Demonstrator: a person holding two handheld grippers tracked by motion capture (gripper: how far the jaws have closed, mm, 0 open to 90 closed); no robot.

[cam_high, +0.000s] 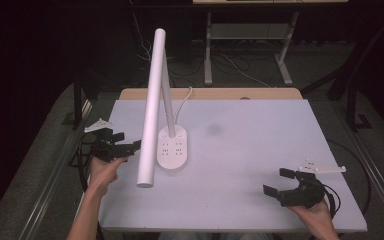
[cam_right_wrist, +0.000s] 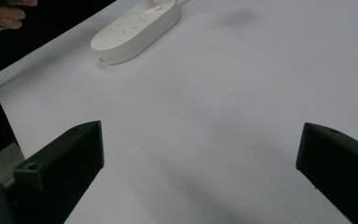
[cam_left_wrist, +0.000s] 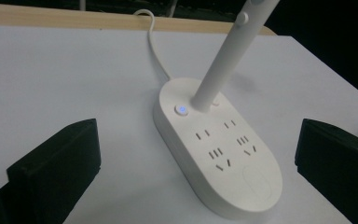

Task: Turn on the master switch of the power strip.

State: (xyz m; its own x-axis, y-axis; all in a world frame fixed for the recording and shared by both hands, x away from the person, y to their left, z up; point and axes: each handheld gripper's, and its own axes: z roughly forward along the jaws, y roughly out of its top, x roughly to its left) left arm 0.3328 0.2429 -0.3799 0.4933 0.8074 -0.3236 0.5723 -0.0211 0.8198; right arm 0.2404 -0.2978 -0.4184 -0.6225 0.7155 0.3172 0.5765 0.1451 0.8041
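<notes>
White desk lamp (cam_high: pixel 152 100) stands left of centre in the high view, its oval socket base (cam_high: pixel 172 149) flat on the table (cam_high: pixel 260 150), stem leaning up and back, long tube head slanting down toward the lower left. Left hand-held gripper (cam_high: pixel 125 142) sits at the frame's left, just beside the tube head, jaws spread wide and grasping nothing. Right hand-held gripper (cam_high: pixel 280 181) rests in the lower right, well apart from the lamp, jaws likewise released and empty. Likely risk: the head overhangs the base toward the left hand-held gripper, so a sideways knock or a pinch high on the tube could tip or swing the lamp; the white cord (cam_high: pixel 182 102) running off the far edge could snag if the base is dragged. The left gripper view shows what the high view blurs: a lit blue button (cam_left_wrist: pixel 182 110) beside the stem foot, and the socket slots on the base. The right gripper view shows the base (cam_right_wrist: pixel 137 30) at upper left across bare table, plus fingers (cam_right_wrist: pixel 4 16) of the other hand in the corner.
</notes>
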